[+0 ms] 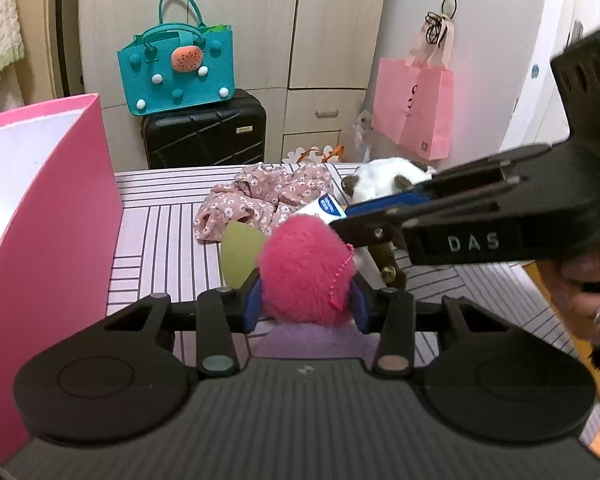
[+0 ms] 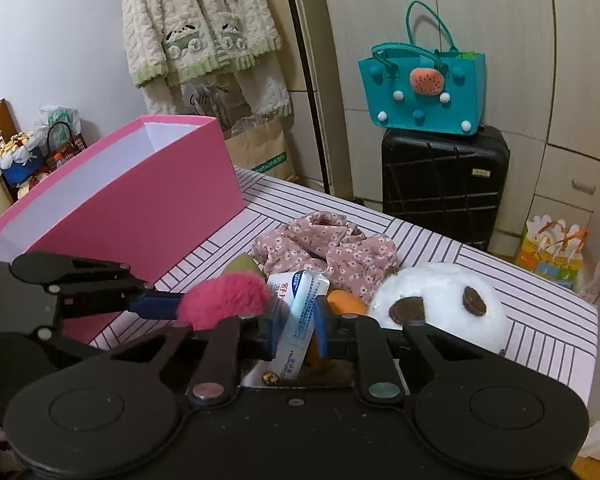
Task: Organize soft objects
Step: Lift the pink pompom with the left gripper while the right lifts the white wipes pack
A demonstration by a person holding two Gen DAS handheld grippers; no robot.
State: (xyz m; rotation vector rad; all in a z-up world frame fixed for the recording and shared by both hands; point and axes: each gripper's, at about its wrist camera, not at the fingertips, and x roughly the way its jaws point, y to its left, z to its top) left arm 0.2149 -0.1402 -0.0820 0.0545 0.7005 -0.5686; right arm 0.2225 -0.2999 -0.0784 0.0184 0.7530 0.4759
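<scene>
Standing on the striped table [image 2: 532, 312], the open pink box [image 2: 148, 200] takes up the left side. Right of it a floral cloth [image 2: 332, 248] lies crumpled, and a white plush [image 2: 444, 300] rests near the table's right edge. The left claw [image 1: 306, 300] grips a fuzzy pink pompom [image 1: 304, 276], its blue pads pressed into the fur. The right claw [image 2: 298, 326] is clamped tight on a white tube [image 2: 300, 312].

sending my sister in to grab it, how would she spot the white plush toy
Find the striped table in front of the black suitcase. Right of the floral cloth lies the white plush toy, the only round white thing there, with brown patches.
</scene>
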